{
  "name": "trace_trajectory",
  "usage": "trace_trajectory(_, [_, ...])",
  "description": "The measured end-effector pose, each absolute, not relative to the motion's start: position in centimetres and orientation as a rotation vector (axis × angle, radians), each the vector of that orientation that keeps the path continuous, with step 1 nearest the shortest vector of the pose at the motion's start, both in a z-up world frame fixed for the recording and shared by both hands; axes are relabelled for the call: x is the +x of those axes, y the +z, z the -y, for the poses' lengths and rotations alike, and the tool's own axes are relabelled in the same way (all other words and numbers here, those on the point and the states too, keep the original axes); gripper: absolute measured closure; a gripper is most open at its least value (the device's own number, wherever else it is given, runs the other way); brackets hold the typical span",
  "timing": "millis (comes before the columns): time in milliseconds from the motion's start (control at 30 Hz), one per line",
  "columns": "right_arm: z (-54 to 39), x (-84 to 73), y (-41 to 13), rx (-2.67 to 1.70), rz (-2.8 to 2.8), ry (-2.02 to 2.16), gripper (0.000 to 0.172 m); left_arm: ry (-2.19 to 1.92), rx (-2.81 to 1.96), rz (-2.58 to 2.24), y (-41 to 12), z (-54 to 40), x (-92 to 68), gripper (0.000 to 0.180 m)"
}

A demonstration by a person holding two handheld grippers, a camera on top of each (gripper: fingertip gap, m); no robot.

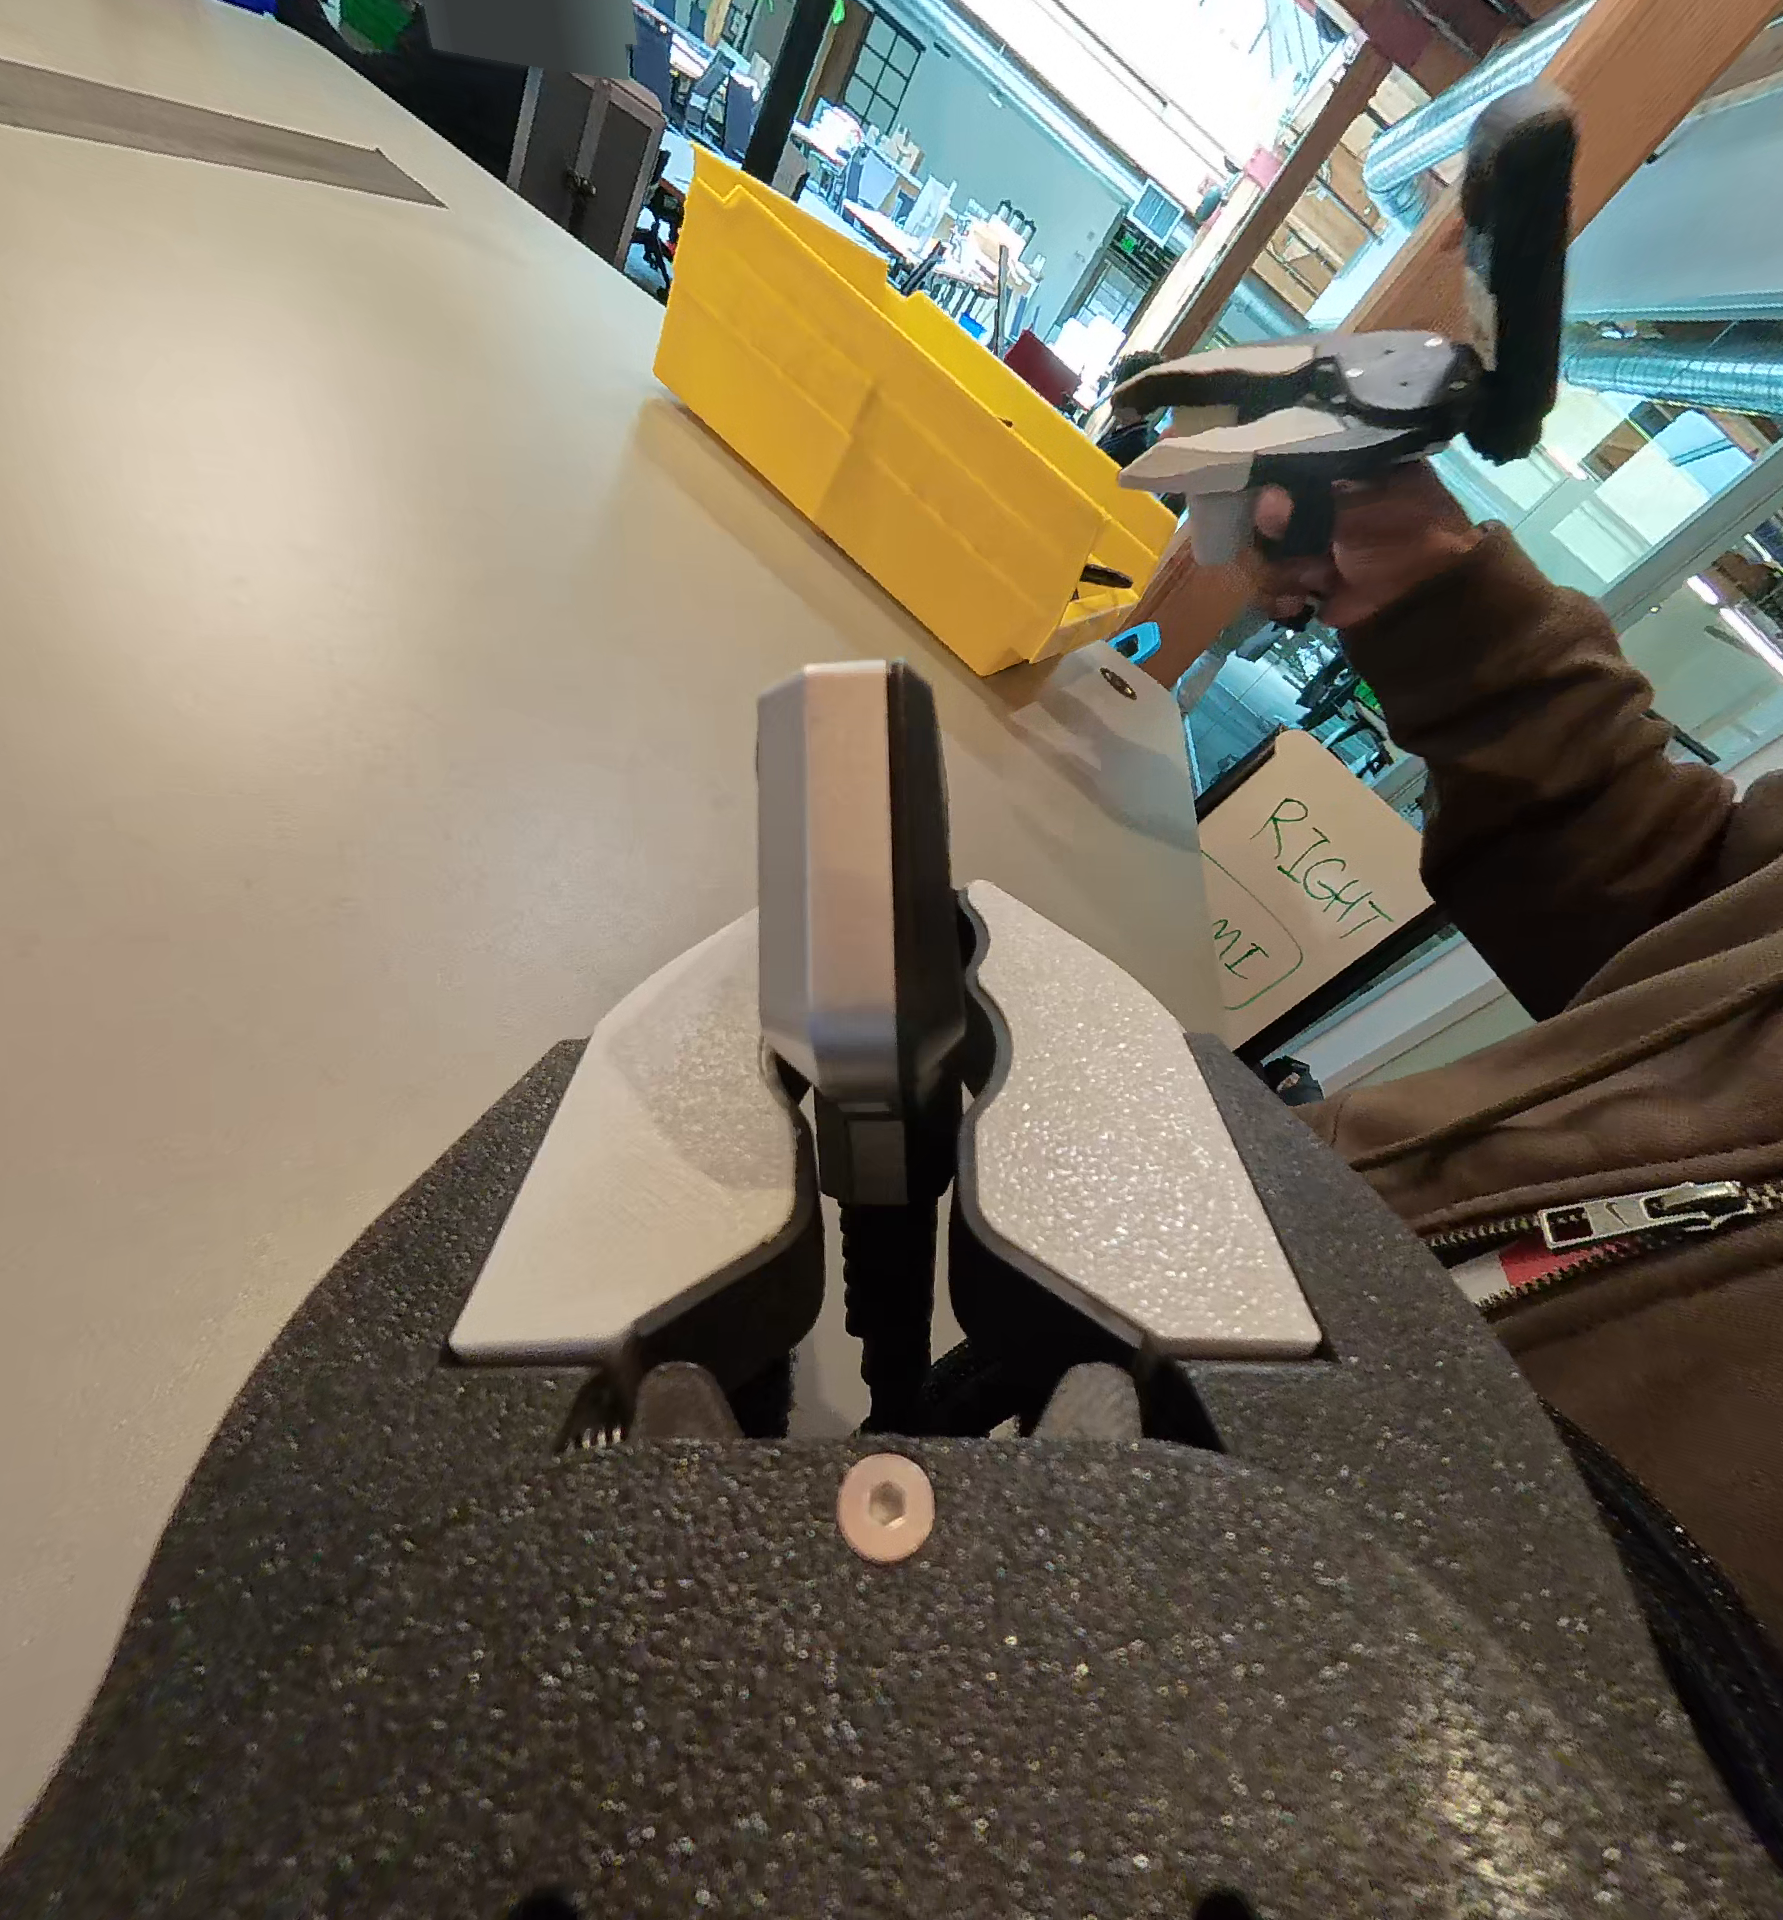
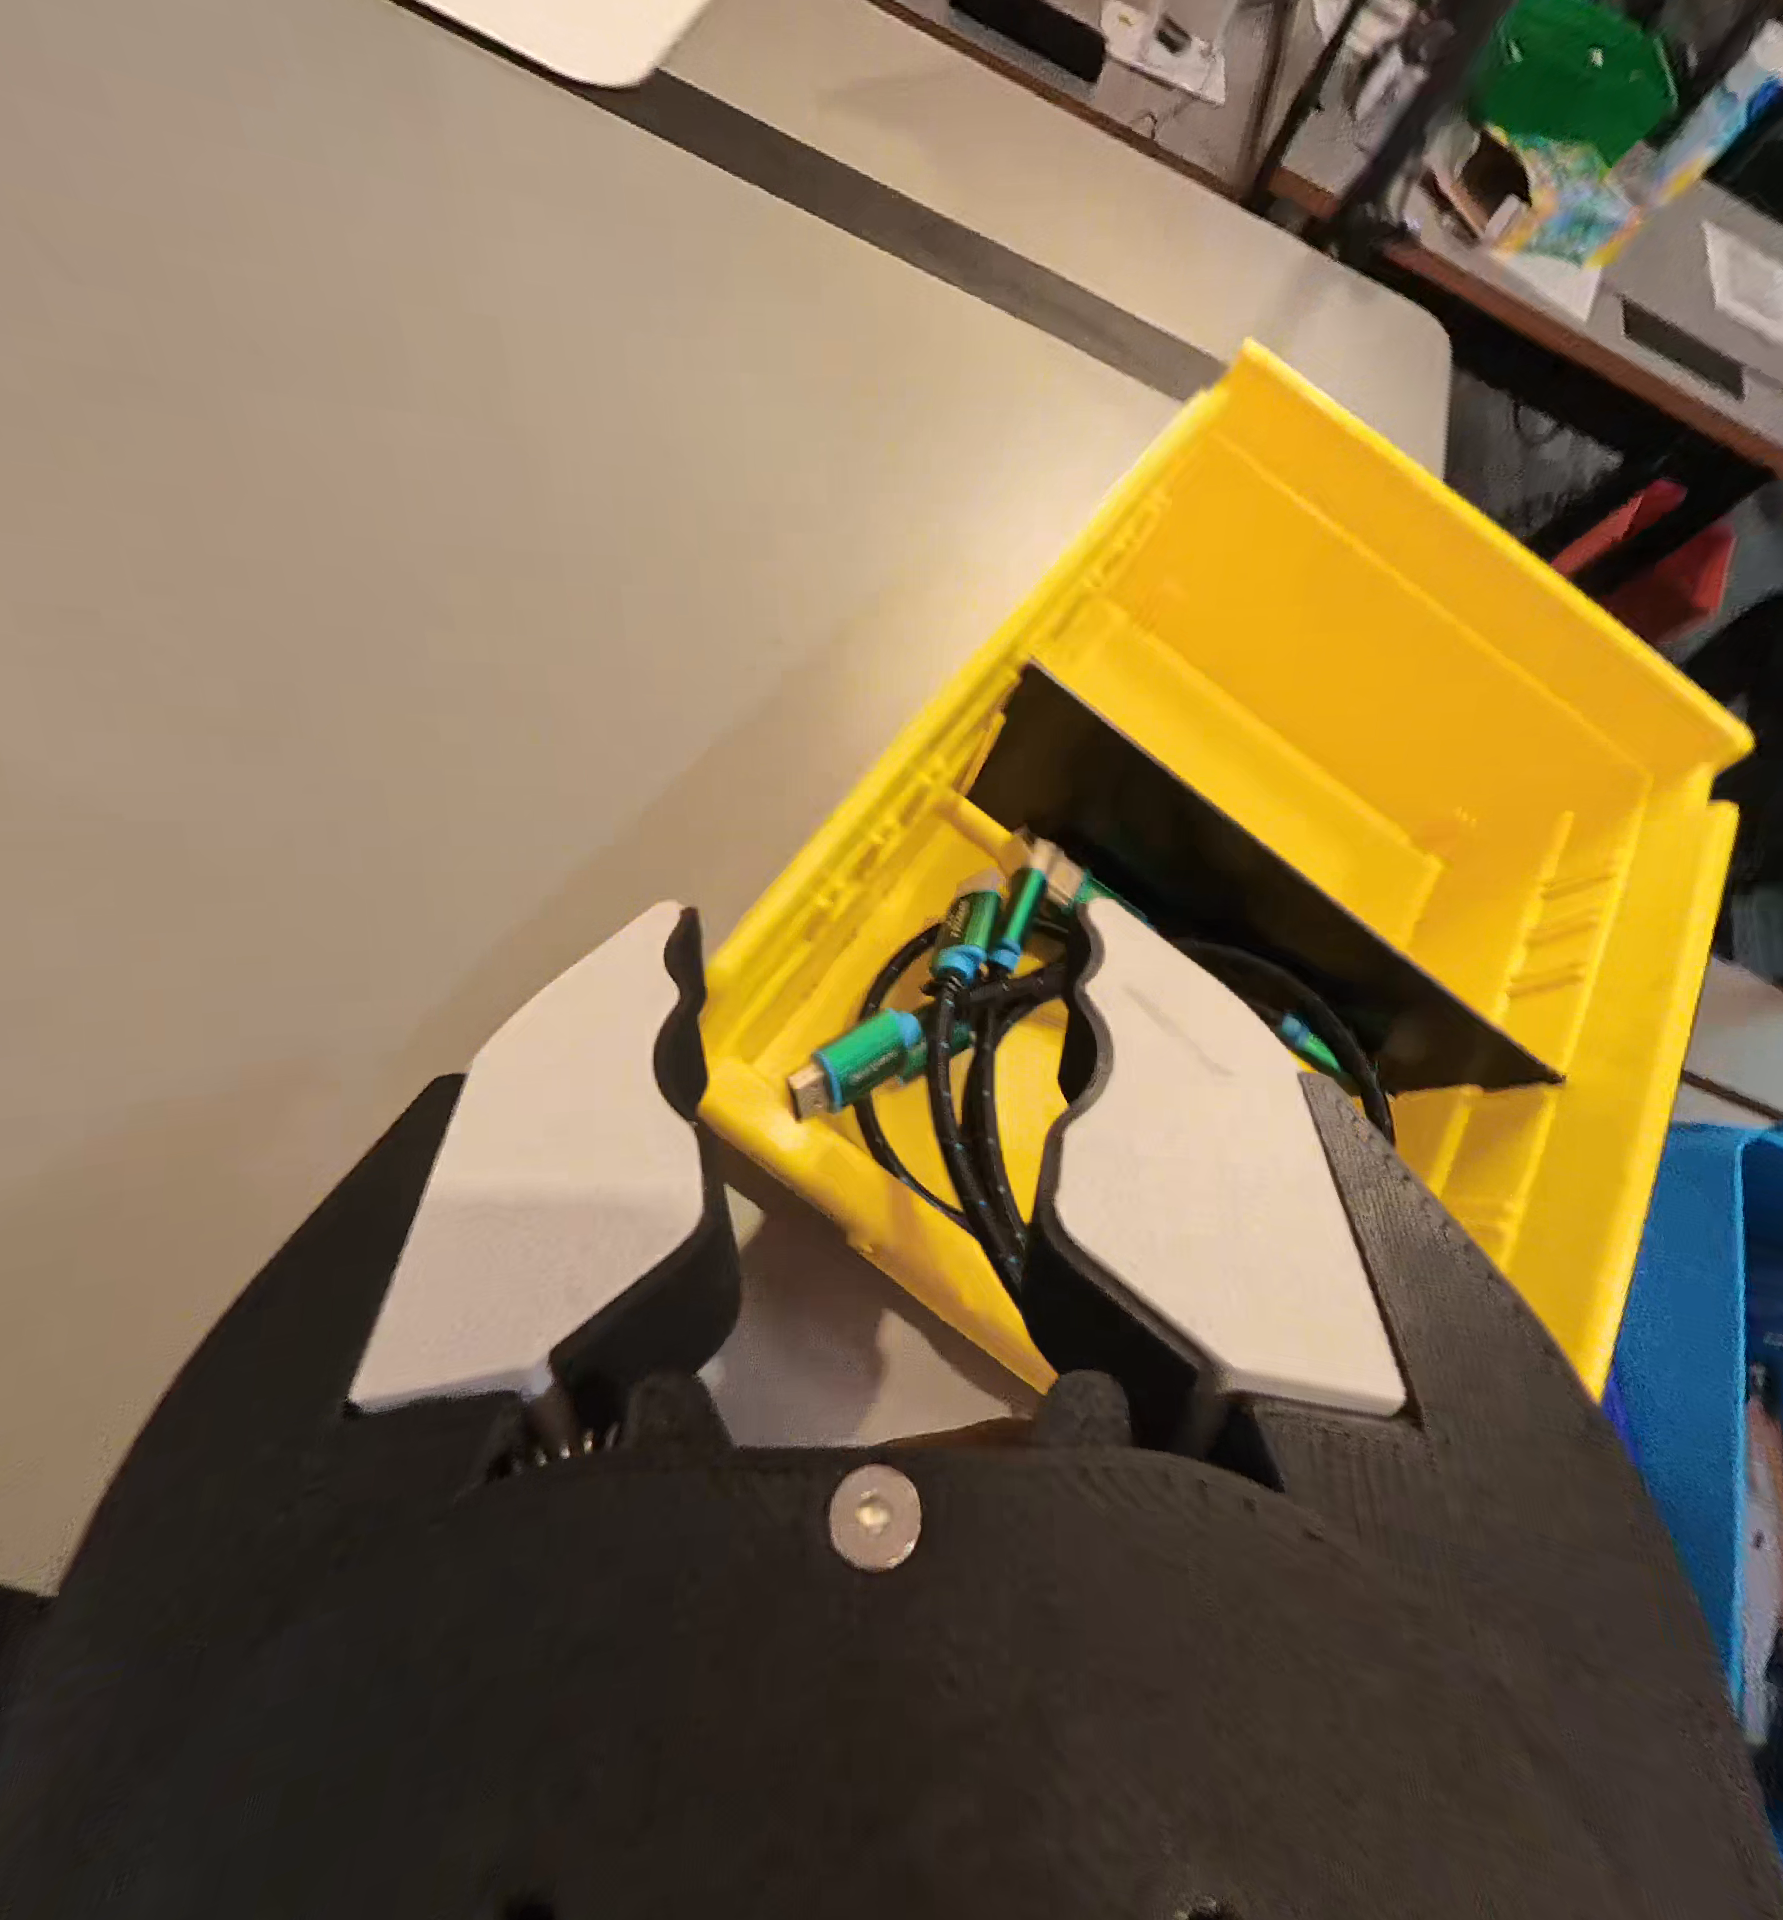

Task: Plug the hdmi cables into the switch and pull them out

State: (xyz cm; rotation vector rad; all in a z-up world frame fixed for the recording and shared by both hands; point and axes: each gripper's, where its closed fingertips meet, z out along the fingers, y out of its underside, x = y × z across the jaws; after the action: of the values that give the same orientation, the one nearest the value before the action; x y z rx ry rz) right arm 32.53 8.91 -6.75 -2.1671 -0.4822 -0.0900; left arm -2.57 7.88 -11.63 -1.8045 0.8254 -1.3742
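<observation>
Grey-and-black flat device (image 1: 851,883) being clamped upright in left claw (image 1: 871,997) above the desk (image 1: 295,623), right claw (image 2: 887,997) being held apart over braided cables (image 2: 954,1049) in yellow bin (image 2: 1386,644).

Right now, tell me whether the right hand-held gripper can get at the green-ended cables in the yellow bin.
Probably yes. The right hand-held gripper hangs open above the cables in the yellow bin, nothing over them; the black divider stands behind.

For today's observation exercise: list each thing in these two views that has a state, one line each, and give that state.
Left claw: shut on a grey-and-black device, upright.
Right claw: open, holding nothing, above the bin's near corner.
Yellow bin: open-topped, on the table.
Black divider: standing across the bin.
Green-ended cables: coiled inside the bin.
</observation>
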Motion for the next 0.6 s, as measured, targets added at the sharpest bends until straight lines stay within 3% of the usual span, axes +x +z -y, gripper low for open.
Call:
trace_trajectory(133, [-8.8,24.3,-6.4,-2.095,0.676,0.066,0.109,-1.405,-1.803,-0.78,-11.3,-8.5,-2.4,0.156])
trace_trajectory(267, [-7.2,11.2,-9.6,-2.065,0.816,0.544,0.109,-1.446,-1.734,-0.589,-9.5,-10.8,-2.4,0.157])
trace_trajectory(400, [-4.3,0.7,-12.5,-2.118,0.862,0.943,0.1,-1.299,-1.733,-0.486,-9.2,-12.7,-2.8,0.157])
trace_trajectory(600, [-2.8,-5.7,-11.4,-2.118,0.744,1.377,0.088,-1.117,-1.685,-0.381,-8.2,-13.8,-4.5,0.157])
